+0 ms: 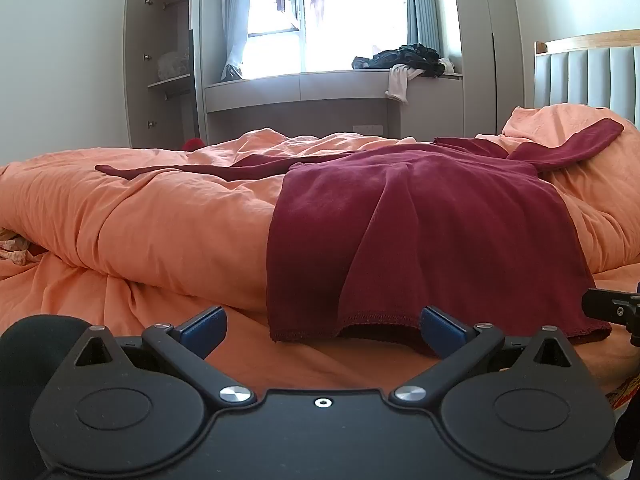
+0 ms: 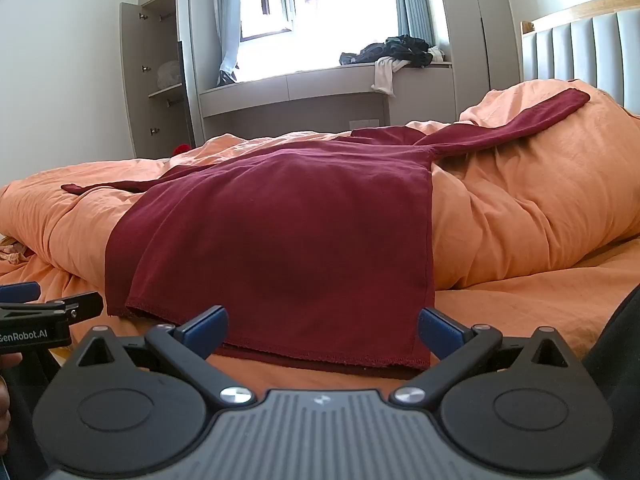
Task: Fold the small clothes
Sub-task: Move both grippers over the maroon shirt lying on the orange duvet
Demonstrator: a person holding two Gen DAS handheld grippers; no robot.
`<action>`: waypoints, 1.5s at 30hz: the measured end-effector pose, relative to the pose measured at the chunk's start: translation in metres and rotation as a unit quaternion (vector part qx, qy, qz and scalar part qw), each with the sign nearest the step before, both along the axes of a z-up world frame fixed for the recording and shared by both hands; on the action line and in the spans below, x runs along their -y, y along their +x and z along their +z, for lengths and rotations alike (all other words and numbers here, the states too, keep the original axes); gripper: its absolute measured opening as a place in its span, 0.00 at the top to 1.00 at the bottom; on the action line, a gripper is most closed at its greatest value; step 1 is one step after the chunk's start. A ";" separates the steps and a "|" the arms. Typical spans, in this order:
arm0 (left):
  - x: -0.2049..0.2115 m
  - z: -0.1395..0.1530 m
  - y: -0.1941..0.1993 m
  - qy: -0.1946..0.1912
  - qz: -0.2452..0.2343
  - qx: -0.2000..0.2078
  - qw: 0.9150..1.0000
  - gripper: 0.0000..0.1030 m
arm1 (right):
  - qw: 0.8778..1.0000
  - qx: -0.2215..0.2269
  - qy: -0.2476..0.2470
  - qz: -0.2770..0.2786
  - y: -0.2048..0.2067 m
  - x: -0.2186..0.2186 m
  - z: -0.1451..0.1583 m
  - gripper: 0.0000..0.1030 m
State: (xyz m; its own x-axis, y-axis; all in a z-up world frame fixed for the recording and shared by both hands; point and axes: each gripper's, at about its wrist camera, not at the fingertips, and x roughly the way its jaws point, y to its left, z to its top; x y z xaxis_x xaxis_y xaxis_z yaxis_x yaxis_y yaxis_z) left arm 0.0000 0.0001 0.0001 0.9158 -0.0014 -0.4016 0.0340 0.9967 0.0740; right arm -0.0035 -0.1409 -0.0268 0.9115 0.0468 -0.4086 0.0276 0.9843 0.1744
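A dark red long-sleeved top (image 1: 400, 216) lies spread over the orange duvet, hem toward me, one sleeve stretched left and one up to the right over the pillow. It also shows in the right wrist view (image 2: 288, 240). My left gripper (image 1: 322, 326) is open and empty, its blue pads just in front of the hem's left part. My right gripper (image 2: 322, 326) is open and empty, just in front of the hem's right part. Each gripper's tip shows at the edge of the other's view.
The orange duvet (image 1: 140, 208) bulges across the bed, with a flat orange sheet (image 2: 540, 304) near me. A padded headboard (image 2: 580, 48) stands at right. A window ledge with a heap of dark clothes (image 1: 408, 58) and an open wardrobe (image 1: 164, 64) are behind.
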 end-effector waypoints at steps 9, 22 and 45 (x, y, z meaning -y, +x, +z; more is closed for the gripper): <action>0.000 0.000 0.000 0.000 0.000 -0.002 1.000 0.00 | 1.000 0.000 0.000 0.000 0.000 0.000 0.000 0.00; 0.000 0.000 0.000 0.000 0.000 -0.001 1.000 0.00 | 1.000 0.000 0.000 0.001 0.000 0.000 0.000 0.00; -0.004 0.114 0.128 0.063 0.017 0.090 0.994 0.00 | 0.999 0.038 -0.002 0.002 0.104 0.090 0.061 0.00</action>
